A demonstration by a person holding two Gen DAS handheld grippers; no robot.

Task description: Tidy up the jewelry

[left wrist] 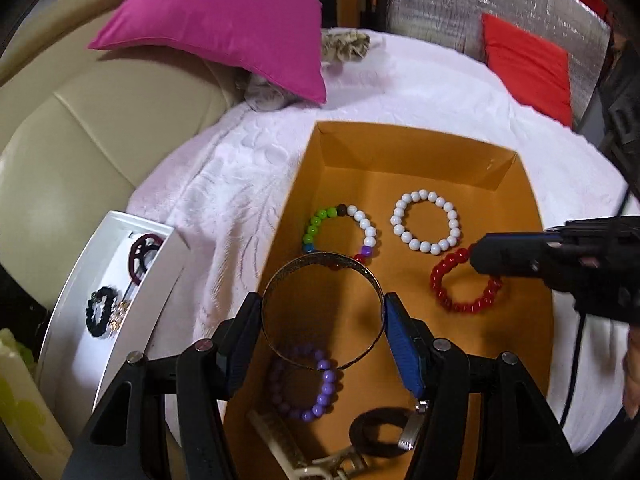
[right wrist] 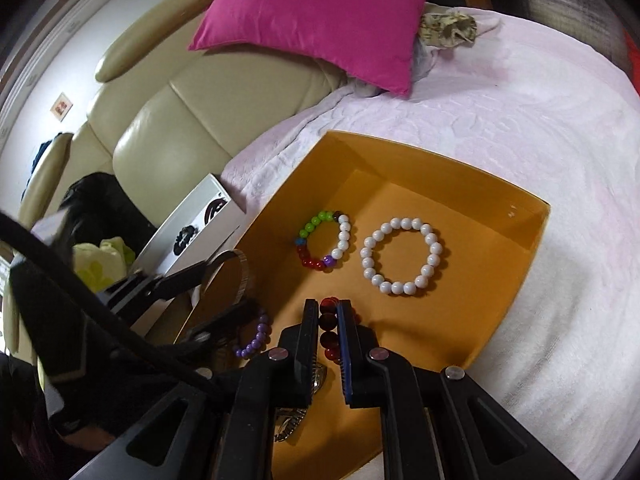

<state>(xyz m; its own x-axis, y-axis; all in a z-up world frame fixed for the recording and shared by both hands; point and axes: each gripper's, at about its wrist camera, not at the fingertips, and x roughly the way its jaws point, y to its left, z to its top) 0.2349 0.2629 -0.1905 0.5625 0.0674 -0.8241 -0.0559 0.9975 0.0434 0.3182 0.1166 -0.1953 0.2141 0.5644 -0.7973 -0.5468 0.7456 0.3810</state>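
An orange box [left wrist: 400, 136] lies on a white blanket. In it are a multicolour bead bracelet [left wrist: 339, 236], a white bead bracelet [left wrist: 426, 222], a red bead bracelet [left wrist: 464, 286] and a purple bead bracelet [left wrist: 308, 384]. My left gripper [left wrist: 323, 312] is shut on a metal bangle [left wrist: 320, 264], held above the box's near left part. My right gripper [right wrist: 329, 312] is shut on the red bead bracelet [right wrist: 329, 330] at the box floor. It shows in the left wrist view [left wrist: 492, 256] at the right.
A white tray [left wrist: 80, 300] with a black scrunchie [left wrist: 100, 312] and other pieces lies left of the box. A black ring [left wrist: 380, 432], a watch [right wrist: 296, 416] and a hair clip [left wrist: 304, 460] lie at the box's near end. A pink pillow [left wrist: 224, 20] and beige sofa [left wrist: 80, 128] stand behind.
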